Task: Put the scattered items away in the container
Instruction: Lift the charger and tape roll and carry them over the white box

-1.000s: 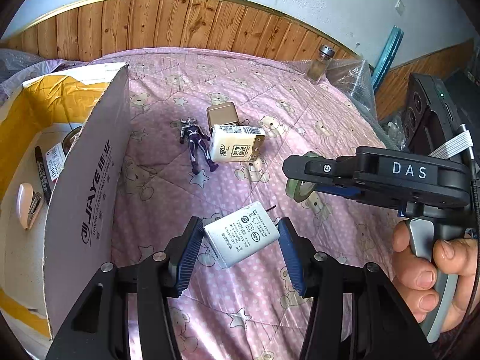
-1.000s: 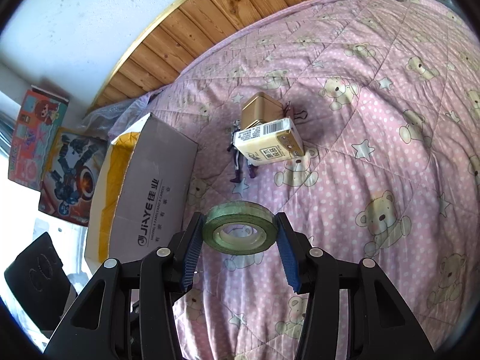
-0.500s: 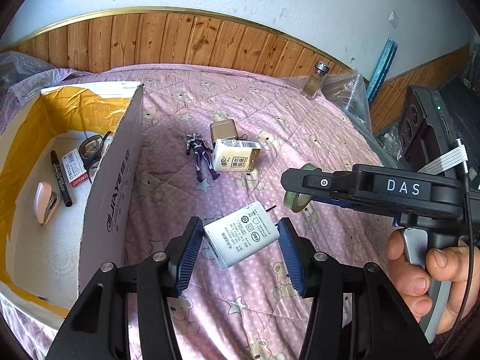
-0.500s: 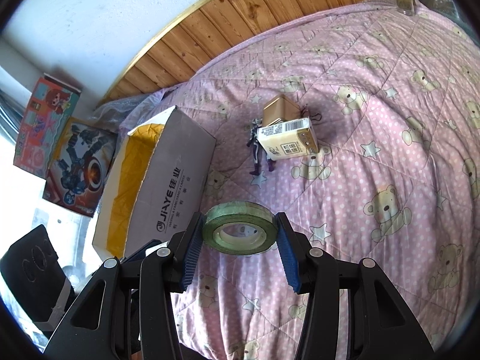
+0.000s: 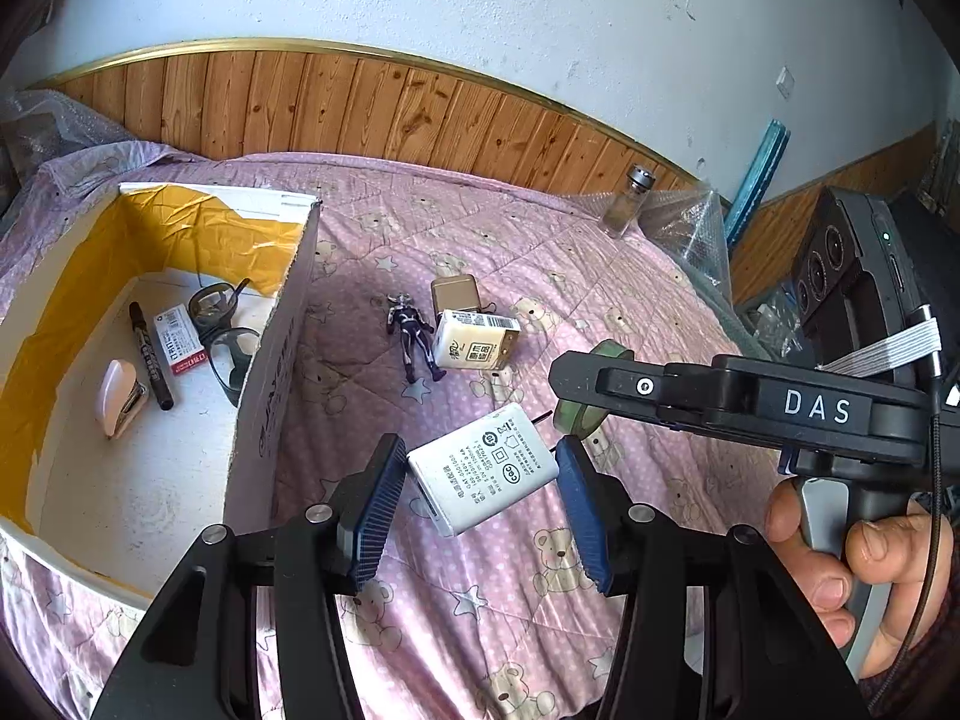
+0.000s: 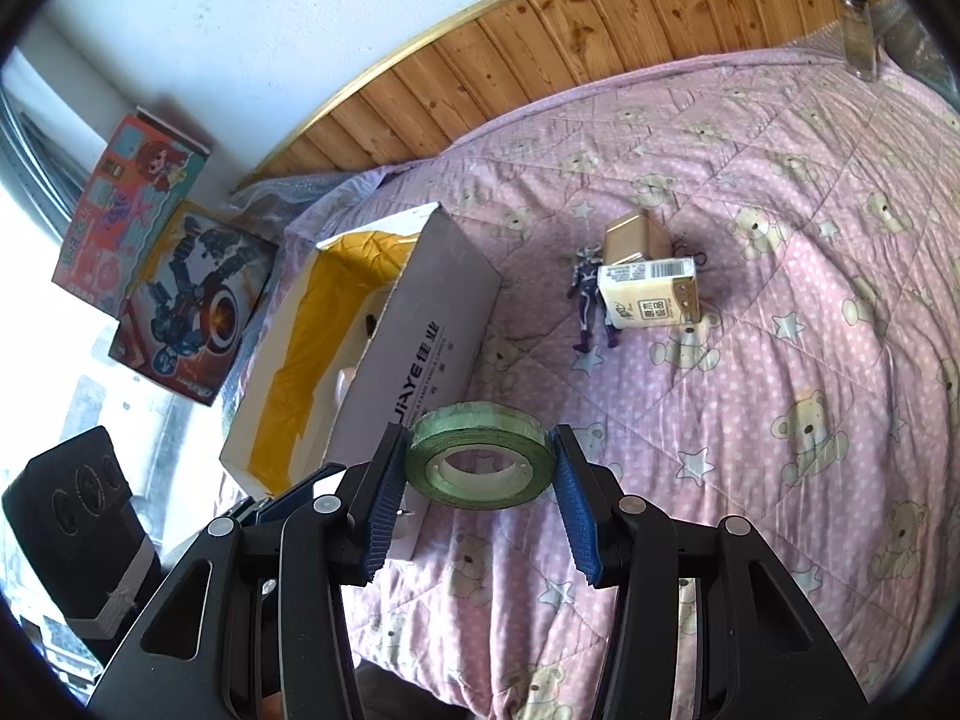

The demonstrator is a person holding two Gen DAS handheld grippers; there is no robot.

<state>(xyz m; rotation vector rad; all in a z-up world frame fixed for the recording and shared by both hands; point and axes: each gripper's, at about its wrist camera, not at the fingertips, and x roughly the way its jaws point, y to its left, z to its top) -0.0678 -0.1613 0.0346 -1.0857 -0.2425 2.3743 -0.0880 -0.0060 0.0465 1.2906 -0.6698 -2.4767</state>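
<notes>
Cardboard box point(image 5: 273, 372): far left on the bed, open-topped, yellow-lined; holds a marker pen point(image 5: 150, 357), goggles point(image 5: 225, 330), a small red-and-white pack and a pale stapler-like item. Thin walls, likely to flex if knocked.

Left gripper point(image 5: 477, 489): held above the quilt point(image 5: 630, 300), just right of the box wall; fingers point(image 5: 375, 501) closed part-way onto the white power adapter point(image 5: 483, 468), pads pressed on its two short ends.

White power adapter: rigid plastic block, probably dense for its size, smooth-skinned, so liable to slip or pivot; sits skewed in the grip. Flat opposite faces look the best hold.

Toy figure point(image 5: 411, 333): lying flat mid-bed, light, hard plastic, thin limbs; torso the safest place to pinch.

Cream carton point(image 5: 474, 348): on its side, touching the figure's right; light, crushable card, better taken across the narrow faces, gently.

Gold box point(image 5: 454, 294): just behind the carton, stiff-looking.

Right gripper point(image 6: 477, 471): raised over the bed, near the box's front corner; fingers point(image 6: 570, 501) closed on the green tape roll point(image 6: 477, 459) across its outer rim, roll lying flat.

Green tape roll: light, stiff ring, slick edge; rim-to-rim hold appears secure.

Glass bottle point(image 5: 627, 210): upright at the far edge, fragile.
</notes>
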